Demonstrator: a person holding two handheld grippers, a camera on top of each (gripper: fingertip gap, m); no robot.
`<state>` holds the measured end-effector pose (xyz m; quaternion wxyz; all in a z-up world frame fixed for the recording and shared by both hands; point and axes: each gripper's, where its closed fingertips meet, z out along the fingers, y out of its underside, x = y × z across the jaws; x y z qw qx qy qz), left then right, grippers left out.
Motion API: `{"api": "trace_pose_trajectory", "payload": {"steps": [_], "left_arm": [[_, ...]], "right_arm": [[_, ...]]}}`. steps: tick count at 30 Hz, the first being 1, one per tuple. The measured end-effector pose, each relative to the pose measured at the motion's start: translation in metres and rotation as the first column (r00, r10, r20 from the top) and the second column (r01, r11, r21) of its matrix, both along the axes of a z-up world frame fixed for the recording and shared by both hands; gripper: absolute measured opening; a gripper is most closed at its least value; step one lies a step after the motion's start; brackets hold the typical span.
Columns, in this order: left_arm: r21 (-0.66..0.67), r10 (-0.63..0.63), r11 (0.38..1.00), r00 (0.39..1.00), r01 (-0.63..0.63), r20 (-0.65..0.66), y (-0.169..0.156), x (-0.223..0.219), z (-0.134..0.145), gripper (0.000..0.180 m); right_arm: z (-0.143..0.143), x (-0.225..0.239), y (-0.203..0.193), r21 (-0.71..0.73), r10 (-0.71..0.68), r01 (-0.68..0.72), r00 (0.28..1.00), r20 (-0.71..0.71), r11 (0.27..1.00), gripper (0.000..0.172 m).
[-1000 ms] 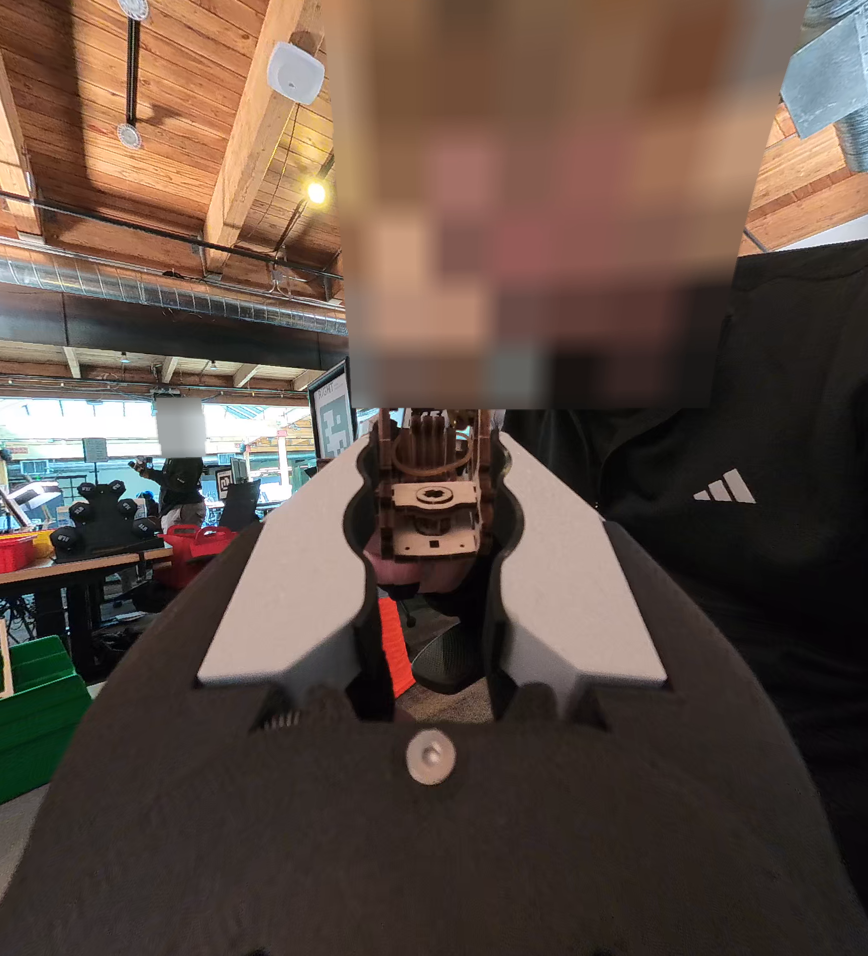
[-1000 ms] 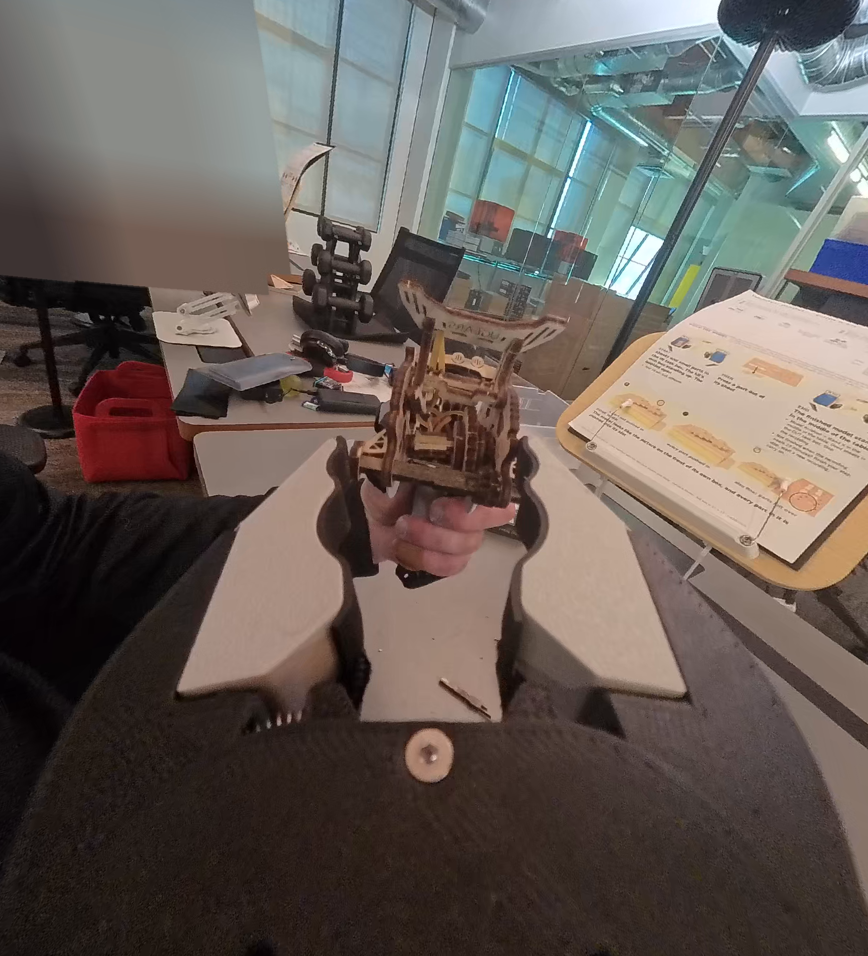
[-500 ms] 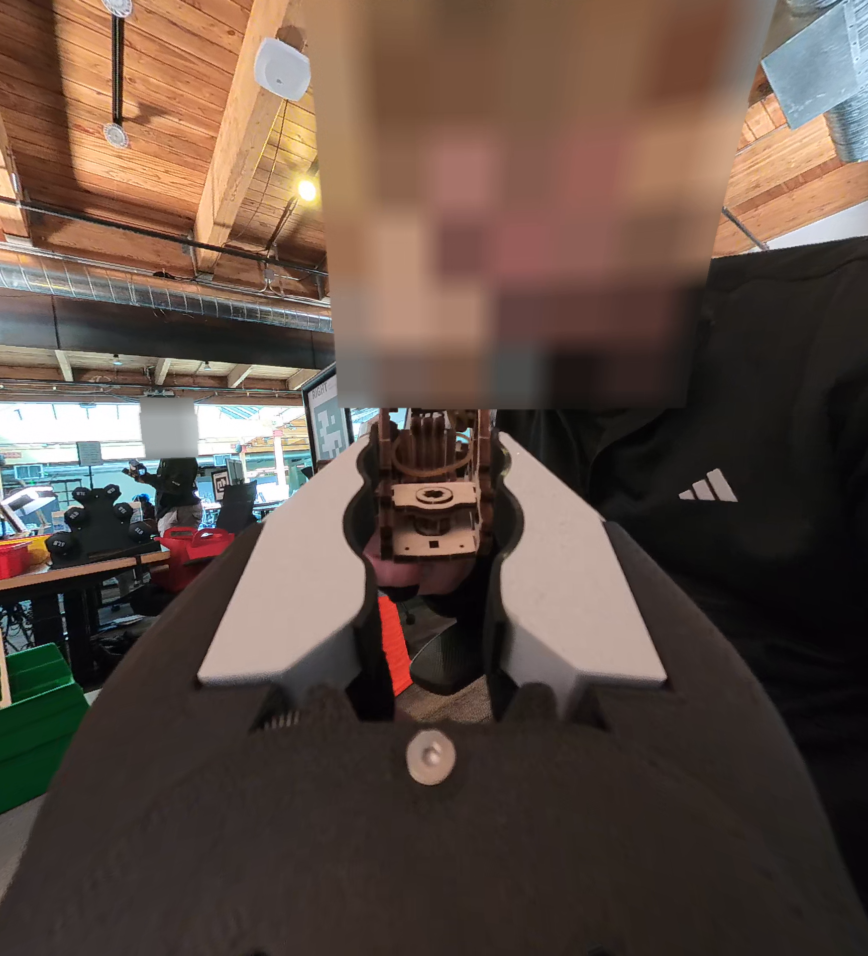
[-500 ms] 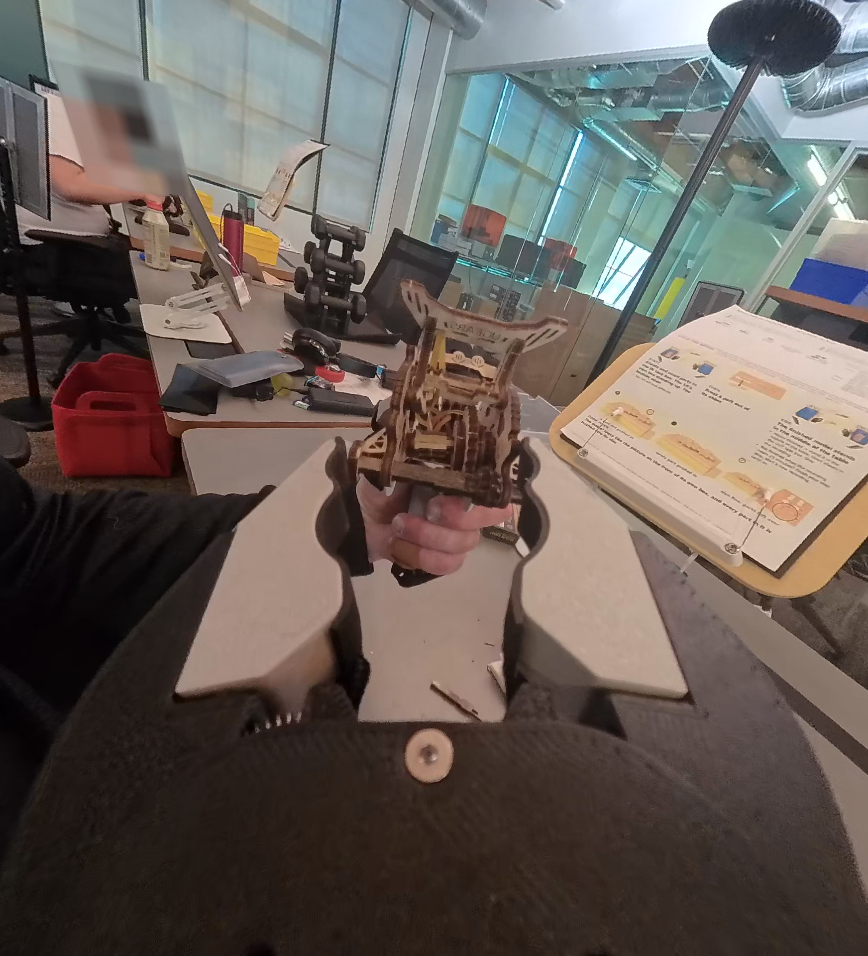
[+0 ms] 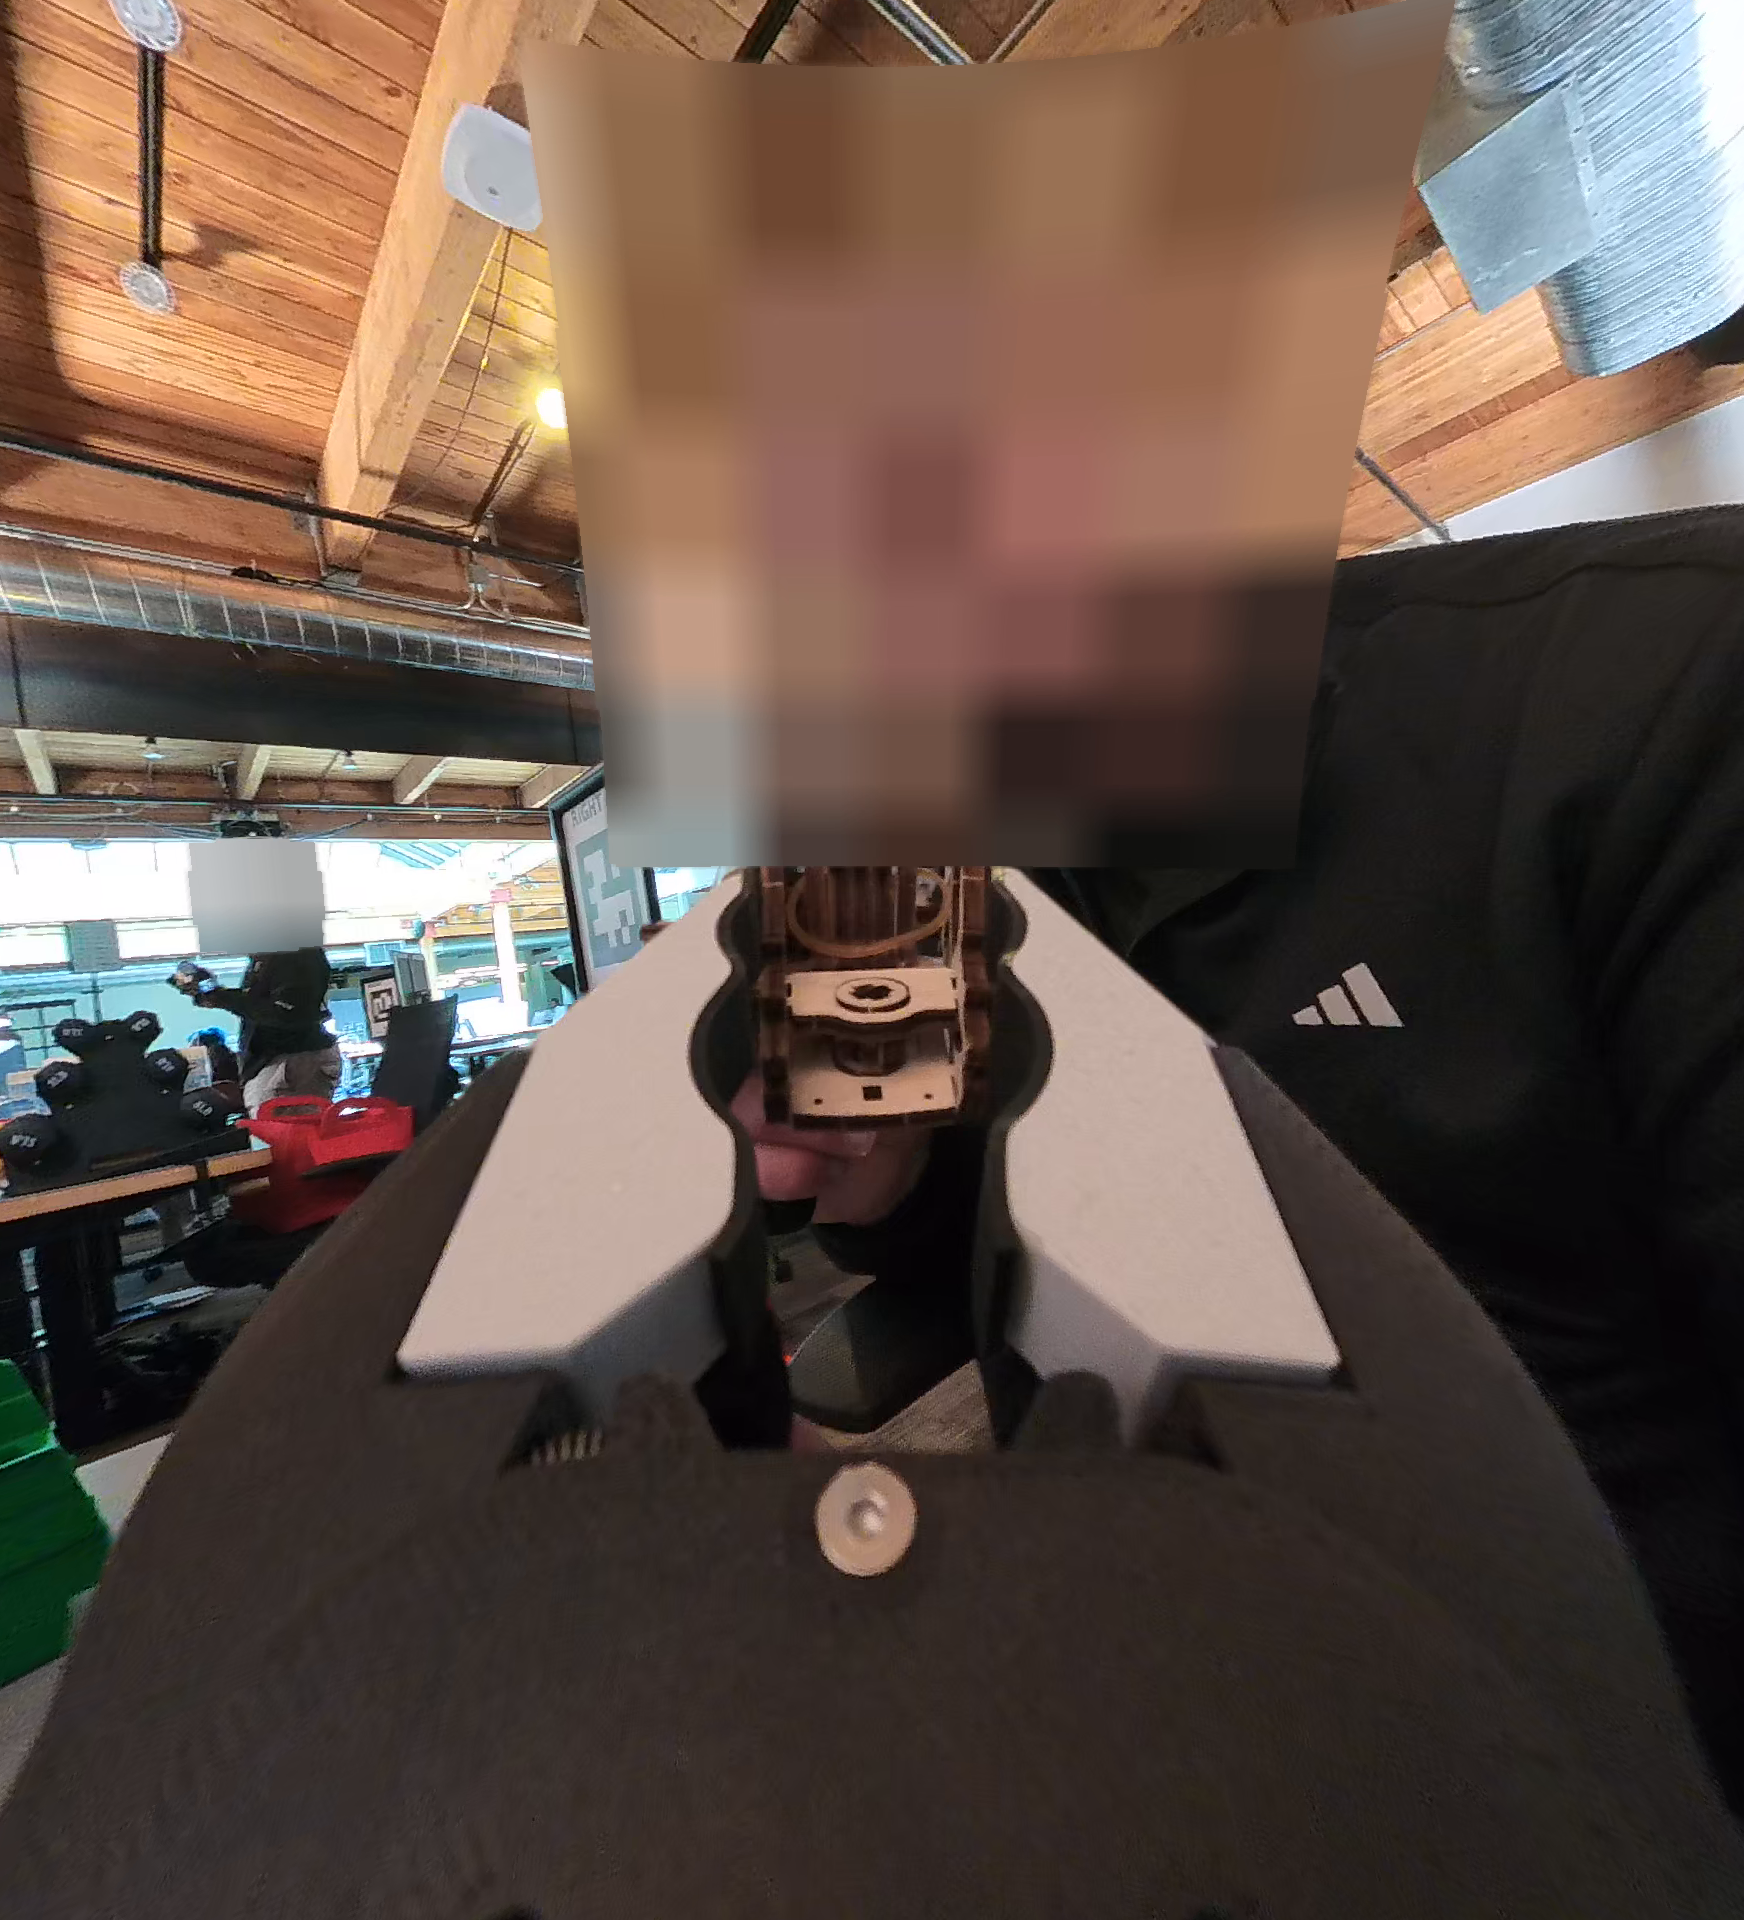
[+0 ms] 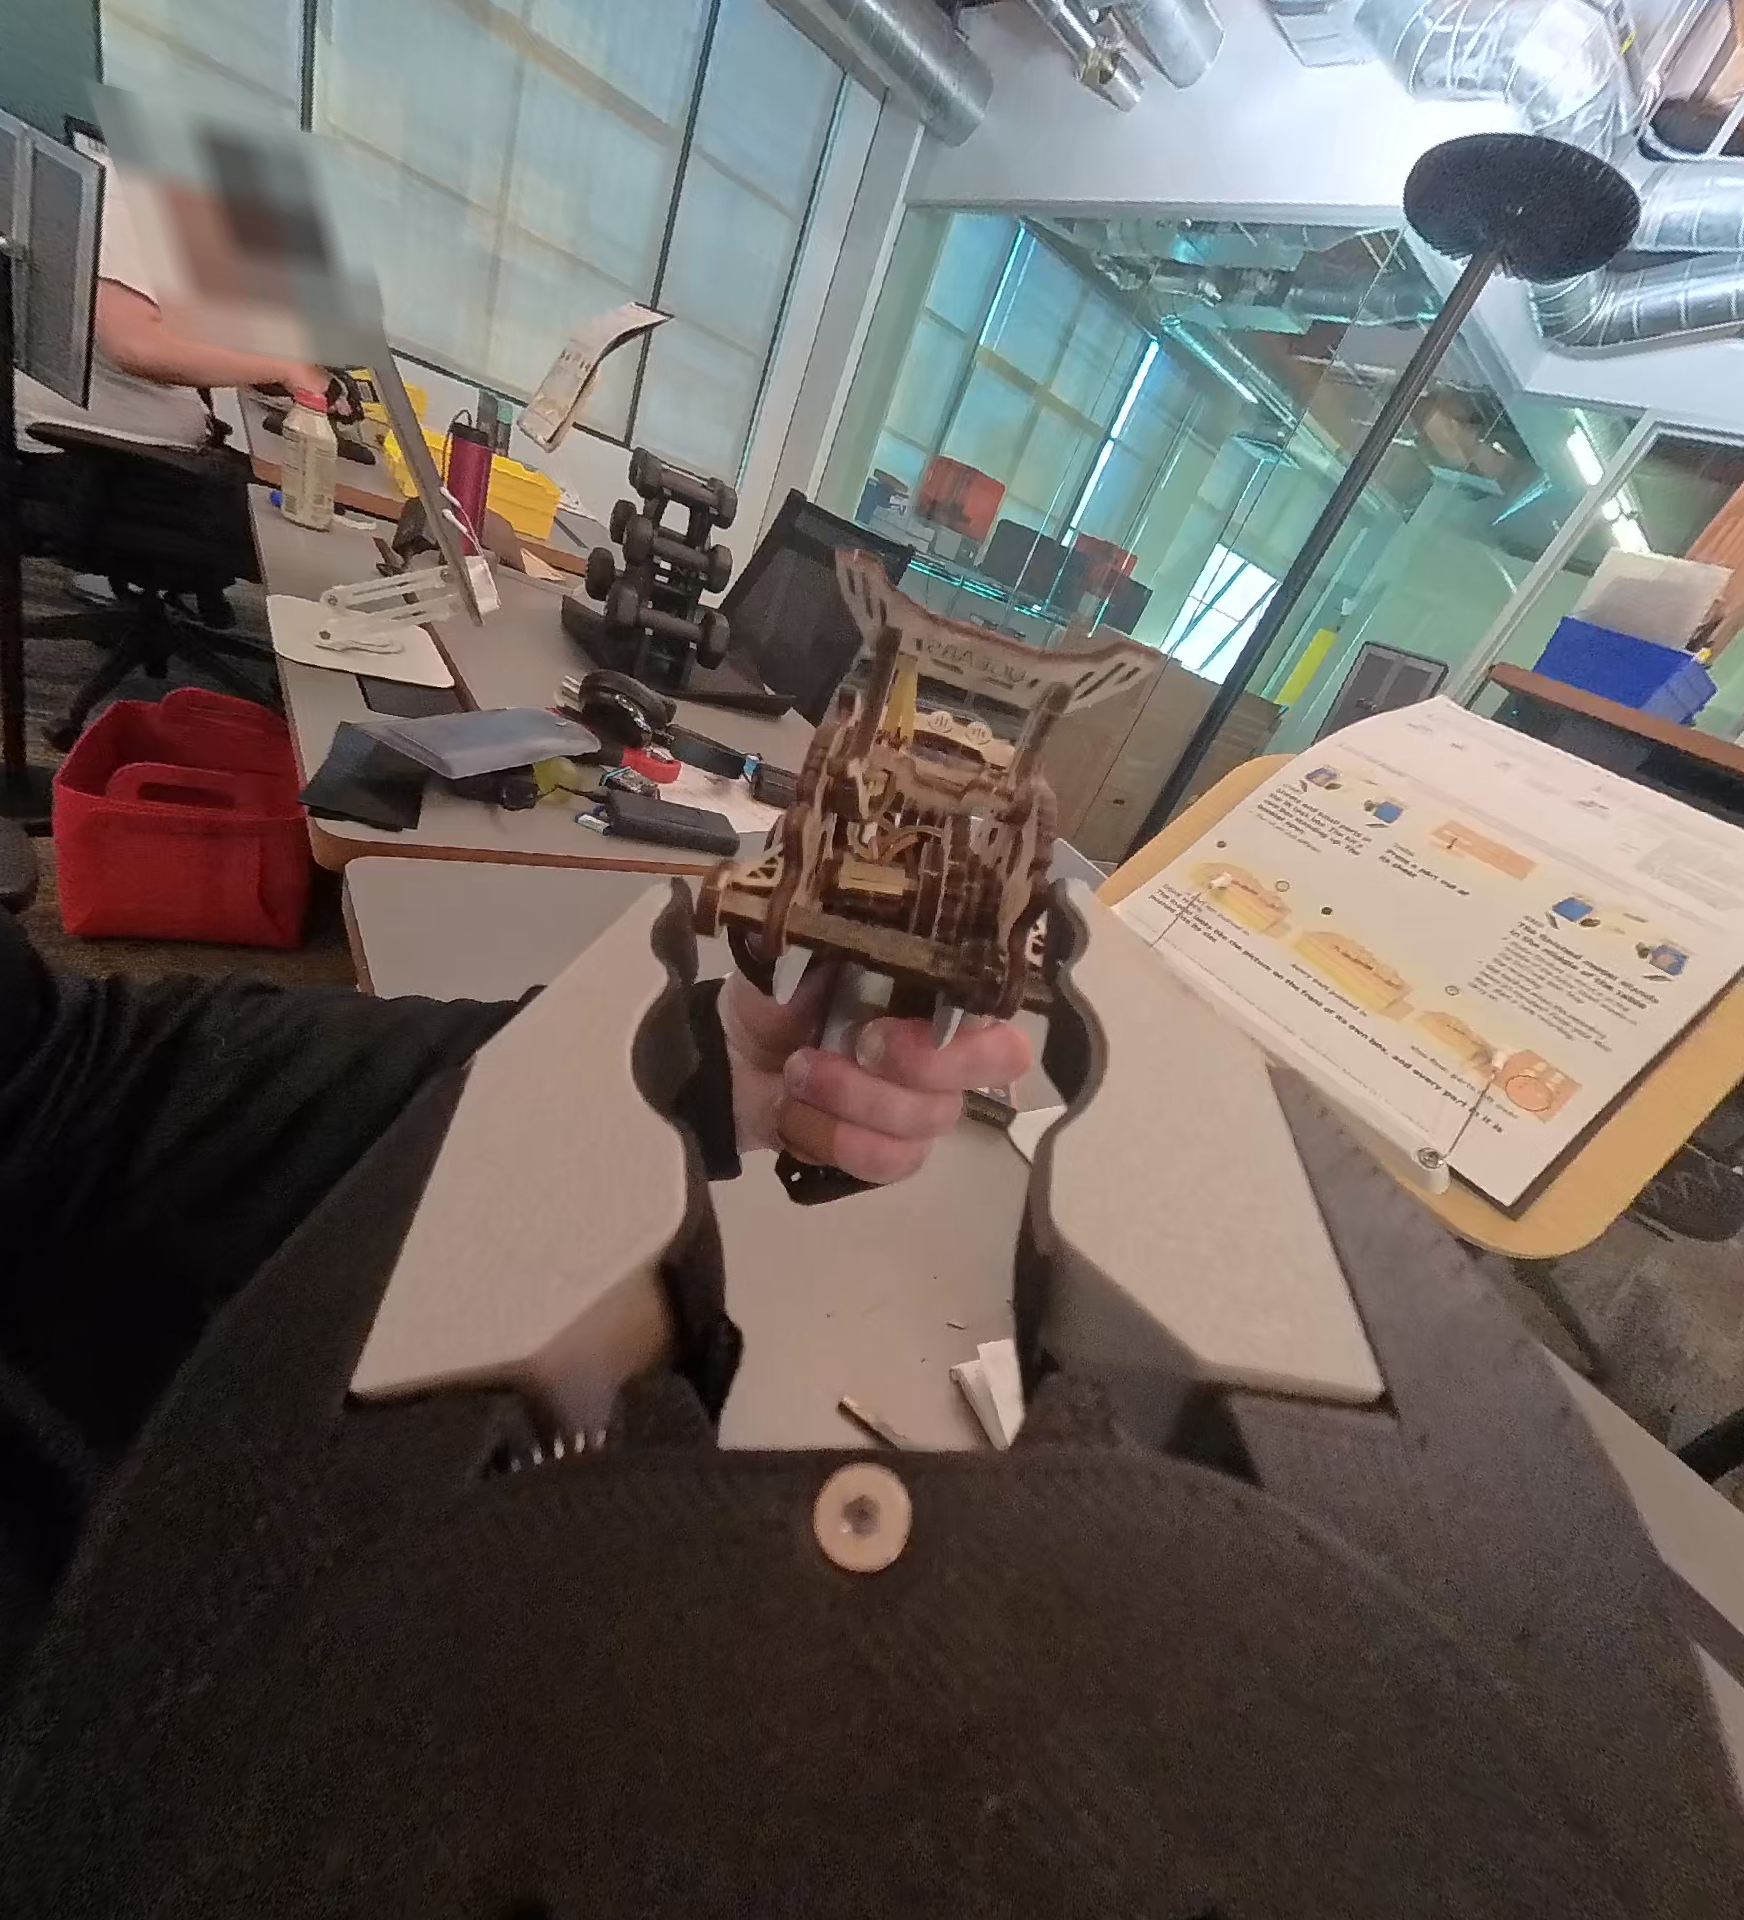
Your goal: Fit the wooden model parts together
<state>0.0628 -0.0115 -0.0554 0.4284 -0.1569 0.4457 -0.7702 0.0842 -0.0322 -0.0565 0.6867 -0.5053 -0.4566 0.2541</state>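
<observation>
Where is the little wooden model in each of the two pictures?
Left wrist view: the wooden model sits in the middle, just under the blurred patch, clamped between the left gripper's grey fingers.
Right wrist view: the wooden model is at centre, raised above the grey table, between the right gripper's fingers.
Shared landmark: the rack of black dumbbells.
</observation>
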Motion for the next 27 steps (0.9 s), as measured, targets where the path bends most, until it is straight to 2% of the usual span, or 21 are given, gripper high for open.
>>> {"api": "trace_pose_trajectory", "payload": {"steps": [3, 6, 9, 11, 14, 21, 24, 25, 27], "left_arm": [[-0.005, 0.038, 0.999, 0.999, -0.038, 0.002, 0.003, -0.001, 0.001, 0.039], [-0.005, 0.1, 0.995, 0.995, -0.1, -0.009, 0.008, -0.002, 0.001, 0.039], [0.023, 0.138, 0.99, 0.99, -0.138, -0.015, 0.006, -0.003, 0.002, 0.039], [0.048, 0.139, 0.989, 0.99, -0.138, -0.015, 0.001, -0.004, 0.003, 0.039], [0.094, 0.158, 0.984, 0.986, -0.154, -0.042, -0.005, -0.005, 0.003, 0.039], [0.229, 0.271, 0.942, 0.958, -0.244, -0.091, -0.017, -0.008, 0.01, 0.04], [0.275, 0.376, 0.903, 0.916, -0.33, -0.137, -0.011, -0.004, 0.009, 0.039], [0.289, 0.407, 0.89, 0.899, -0.351, -0.161, -0.01, -0.001, 0.009, 0.039], [0.291, 0.465, 0.868, 0.863, -0.402, -0.195, -0.005, 0.003, 0.012, 0.039]], "right_arm": [[0.005, 0.007, 0.001, 0.003, -0.004, 0.004, 1.0, -0.027, 1.0, 0.063], [0.001, 0.013, 0.009, -0.066, -0.003, 0.001, 0.999, -0.034, 0.998, 0.067], [-0.001, 0.011, 0.005, -0.09, 0.049, -0.052, 0.998, -0.043, 0.995, 0.057], [-0.001, 0.008, -0.003, -0.094, 0.098, -0.102, 0.994, -0.044, 0.99, 0.044], [0.003, 0.006, -0.012, -0.106, 0.158, -0.162, 0.986, -0.049, 0.981, 0.04], [-0.004, -0.003, -0.031, -0.19, 0.276, -0.265, 0.96, 0.036, 0.946, 0.055], [-0.009, -0.006, -0.035, -0.182, 0.292, -0.276, 0.954, 0.071, 0.944, 0.063], [-0.008, -0.005, -0.034, -0.174, 0.286, -0.272, 0.957, 0.058, 0.946, 0.057], [-0.016, -0.005, -0.025, -0.228, 0.27, -0.247, 0.96, 0.078, 0.942, 0.063]]}}
